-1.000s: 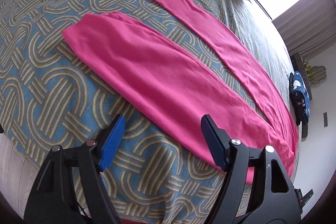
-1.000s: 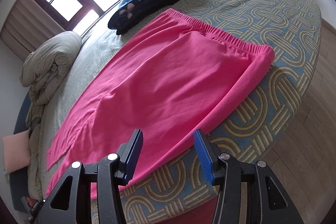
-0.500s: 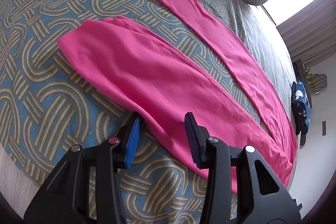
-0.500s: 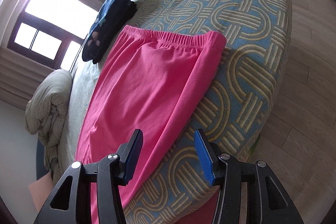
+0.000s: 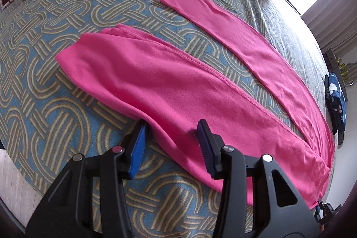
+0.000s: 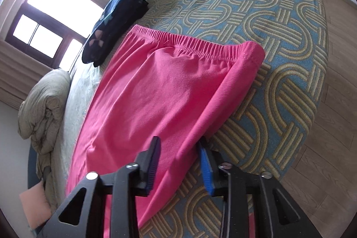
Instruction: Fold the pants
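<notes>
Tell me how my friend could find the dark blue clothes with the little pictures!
Look at the big bed with the loopy blue and tan cover. Past the pink pants, on their window side, lies a folded dark blue bundle. It is the only dark thing there, with small pale shapes.

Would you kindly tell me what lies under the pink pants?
The pink pants lie flat on the patterned bedspread, which shows all around them and between the two legs. Whatever sits directly beneath the fabric is covered and cannot be seen.
</notes>
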Demonstrator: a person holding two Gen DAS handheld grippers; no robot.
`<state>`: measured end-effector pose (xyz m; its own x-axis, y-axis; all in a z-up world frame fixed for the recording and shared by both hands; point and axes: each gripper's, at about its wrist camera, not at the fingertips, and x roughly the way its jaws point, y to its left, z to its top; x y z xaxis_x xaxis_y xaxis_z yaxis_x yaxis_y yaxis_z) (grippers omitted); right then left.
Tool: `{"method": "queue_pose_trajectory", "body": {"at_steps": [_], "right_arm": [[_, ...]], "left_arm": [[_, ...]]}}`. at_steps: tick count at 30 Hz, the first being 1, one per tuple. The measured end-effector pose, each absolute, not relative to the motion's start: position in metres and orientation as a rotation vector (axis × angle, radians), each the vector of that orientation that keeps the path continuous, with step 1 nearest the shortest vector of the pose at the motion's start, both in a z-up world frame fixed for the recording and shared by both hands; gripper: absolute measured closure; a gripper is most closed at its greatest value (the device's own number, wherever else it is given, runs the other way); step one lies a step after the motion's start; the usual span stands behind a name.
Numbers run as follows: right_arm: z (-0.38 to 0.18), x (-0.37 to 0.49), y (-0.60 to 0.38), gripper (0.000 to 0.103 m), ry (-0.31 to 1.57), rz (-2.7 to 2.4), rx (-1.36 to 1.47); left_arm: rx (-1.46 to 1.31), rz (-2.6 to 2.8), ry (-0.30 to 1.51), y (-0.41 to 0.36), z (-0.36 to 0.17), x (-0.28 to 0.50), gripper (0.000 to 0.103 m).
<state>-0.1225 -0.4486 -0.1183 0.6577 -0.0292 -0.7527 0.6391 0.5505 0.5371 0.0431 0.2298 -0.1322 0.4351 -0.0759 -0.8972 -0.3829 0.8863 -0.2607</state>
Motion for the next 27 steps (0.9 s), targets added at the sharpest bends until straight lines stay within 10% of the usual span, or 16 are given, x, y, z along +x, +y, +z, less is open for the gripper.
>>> {"method": "queue_pose_trajectory", "body": {"at_steps": [4,27], "right_arm": [[-0.119,-0.125,-0.452,0.098,0.759,-0.466,0.903],[-0.044,-0.085,-0.441,0.100,0.586,-0.429,0.757]], "left_arm": [[-0.374,0.208,1.103,0.221,-0.128,0.050,0.094],[-0.209,0.234,0.965,0.195,-0.074,0.076,0.096]]}}
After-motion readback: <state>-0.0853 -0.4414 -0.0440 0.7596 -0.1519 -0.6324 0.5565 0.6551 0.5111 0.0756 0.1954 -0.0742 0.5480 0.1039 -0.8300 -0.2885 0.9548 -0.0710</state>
